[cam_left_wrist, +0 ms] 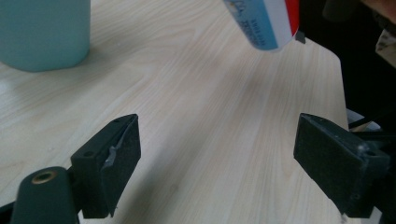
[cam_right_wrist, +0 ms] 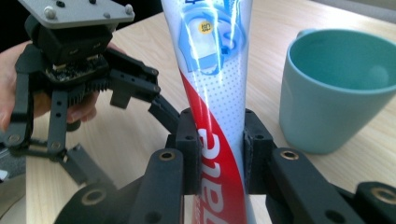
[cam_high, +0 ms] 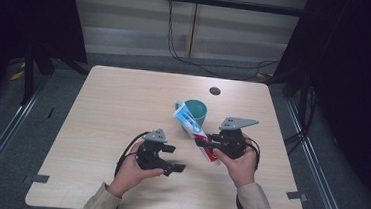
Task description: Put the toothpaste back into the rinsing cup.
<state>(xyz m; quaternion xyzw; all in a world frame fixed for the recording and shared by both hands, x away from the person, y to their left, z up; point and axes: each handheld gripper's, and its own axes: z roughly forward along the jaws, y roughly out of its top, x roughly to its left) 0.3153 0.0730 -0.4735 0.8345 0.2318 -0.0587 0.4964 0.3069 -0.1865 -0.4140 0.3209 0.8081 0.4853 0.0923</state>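
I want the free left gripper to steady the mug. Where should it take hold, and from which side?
Judging by its pose, grip the teal mug across its rim wall, coming from above: it stands upright, mouth open. Take the side away from the toothpaste tube, which the right gripper holds close beside it.

Black hand-held gripper (cam_high: 173, 159), beige sleeves (cam_high: 100, 203)

The high view looks forward and down on the whole worktop (cam_high: 123, 104) from the person's side. The left gripper view sits low and close over the wood. The right gripper view faces along its jaws, very near the toothpaste tube (cam_right_wrist: 215, 93). All three share the teal mug (cam_right_wrist: 336, 88).
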